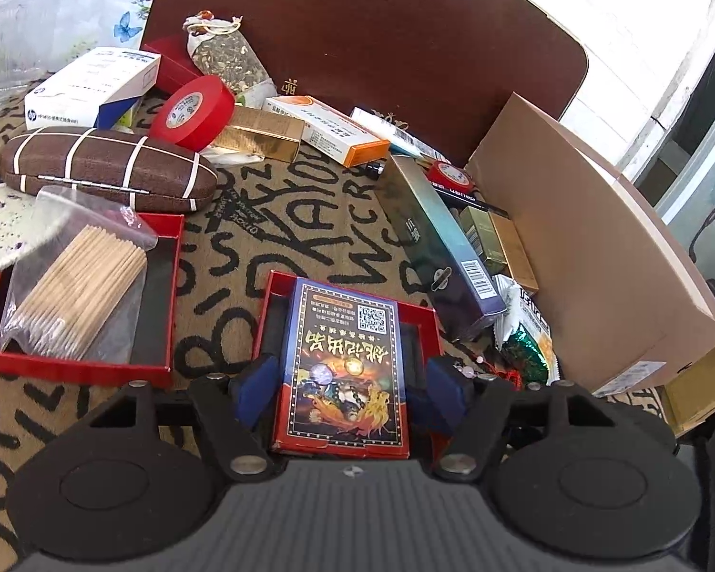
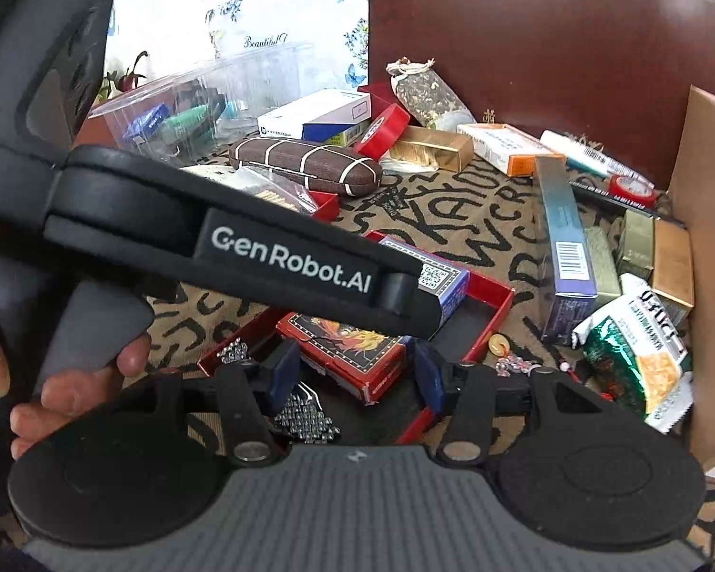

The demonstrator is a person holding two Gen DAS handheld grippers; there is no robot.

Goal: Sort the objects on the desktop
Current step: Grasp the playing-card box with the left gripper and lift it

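Observation:
A card box (image 1: pixel 345 367) with a blue and red dragon print lies in a small red tray (image 1: pixel 276 286) on the patterned cloth. My left gripper (image 1: pixel 348 393) has its blue pads (image 1: pixel 257 391) on both sides of the box, close to its edges; whether they press on it is unclear. In the right wrist view the same box (image 2: pixel 348 348) lies in the red tray (image 2: pixel 495 305), and my right gripper (image 2: pixel 352 374) is open just in front of it. The left gripper's body (image 2: pixel 243 238) crosses that view and hides the box's middle.
A second red tray (image 1: pixel 71 362) holds a bag of wooden sticks. A brown glasses case (image 1: pixel 105 167), red tape roll (image 1: pixel 195 112), several small boxes, a snack packet (image 1: pixel 524 333) and a big cardboard box (image 1: pixel 596 248) crowd the cloth. Bead strings (image 2: pixel 305 422) lie near the right gripper.

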